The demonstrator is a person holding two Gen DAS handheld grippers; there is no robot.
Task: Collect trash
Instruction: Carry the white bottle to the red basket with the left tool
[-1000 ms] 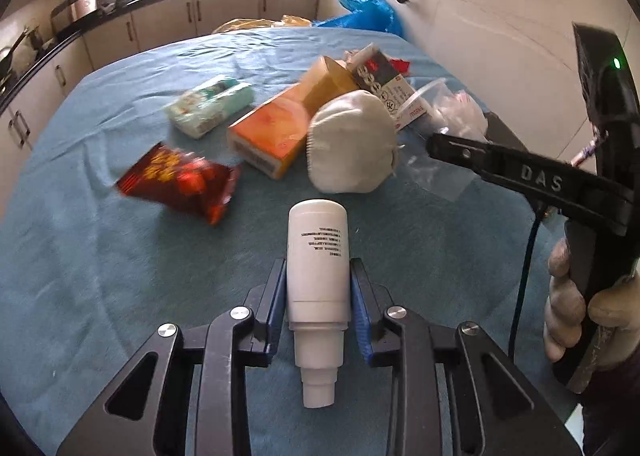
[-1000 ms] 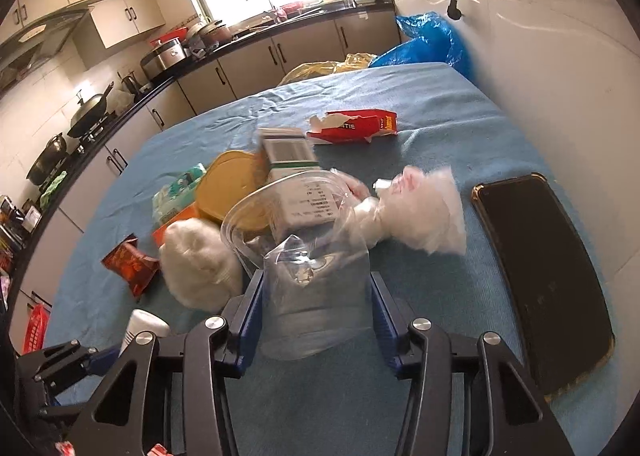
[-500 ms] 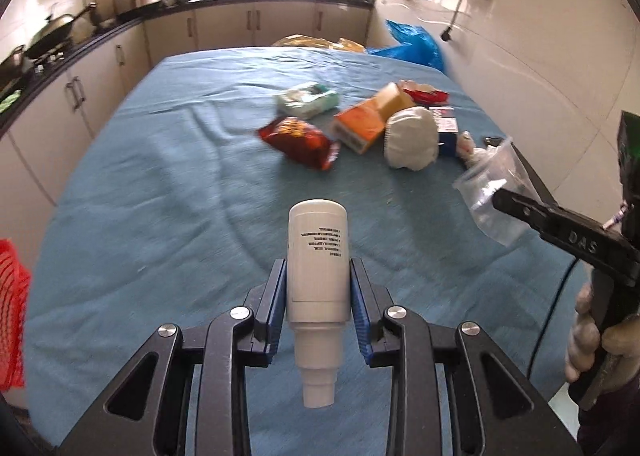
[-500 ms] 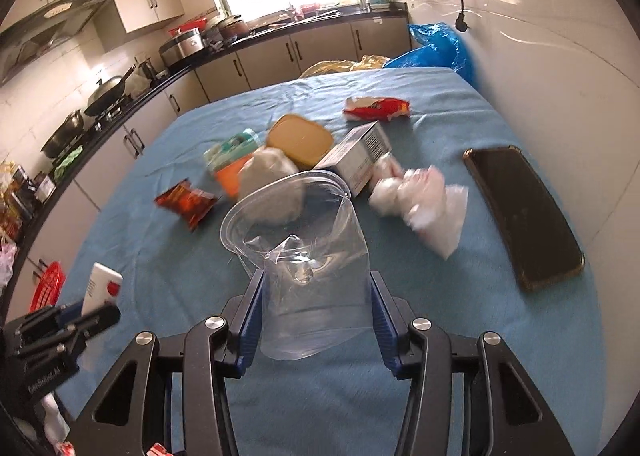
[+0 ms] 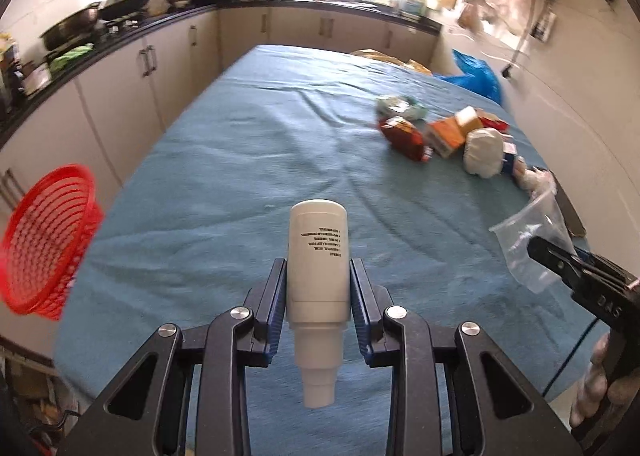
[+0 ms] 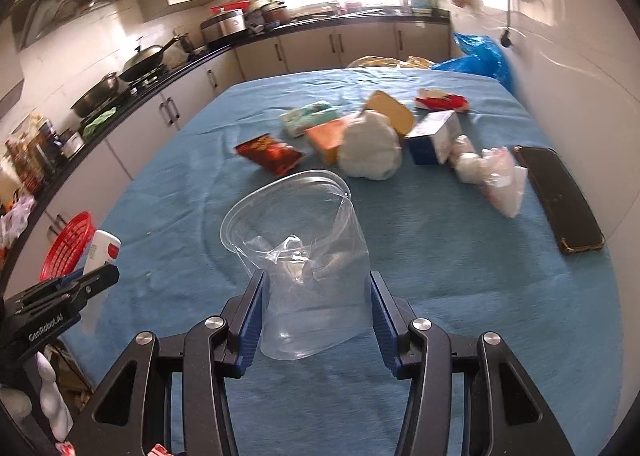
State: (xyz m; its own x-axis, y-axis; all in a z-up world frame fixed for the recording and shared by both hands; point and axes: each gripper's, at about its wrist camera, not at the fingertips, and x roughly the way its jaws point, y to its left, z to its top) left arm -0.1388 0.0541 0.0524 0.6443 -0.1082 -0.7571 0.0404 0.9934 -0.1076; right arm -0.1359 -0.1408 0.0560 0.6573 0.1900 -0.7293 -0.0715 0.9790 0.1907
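Note:
My left gripper (image 5: 318,280) is shut on a white plastic bottle (image 5: 318,256), cap toward me, held above the near part of the blue-covered table (image 5: 240,159). My right gripper (image 6: 316,296) is shut on a crumpled clear plastic cup (image 6: 300,240); it also shows in the left wrist view (image 5: 532,240). A red mesh basket (image 5: 44,240) sits off the table's left edge, also seen in the right wrist view (image 6: 66,246). More trash lies far right: a red snack packet (image 6: 268,153), orange box (image 6: 326,137), white mask (image 6: 370,151), blue-white carton (image 6: 434,135).
A black phone (image 6: 558,197) lies near the table's right edge by the wall. A clear bag of white scraps (image 6: 492,173) lies beside it. A blue plastic bag (image 6: 480,57) sits at the far corner. Kitchen cabinets and counter (image 5: 132,63) run along the left and back.
Both grippers have pulled back from the trash pile and swung left, each keeping its item. The red basket has come into the left wrist view.

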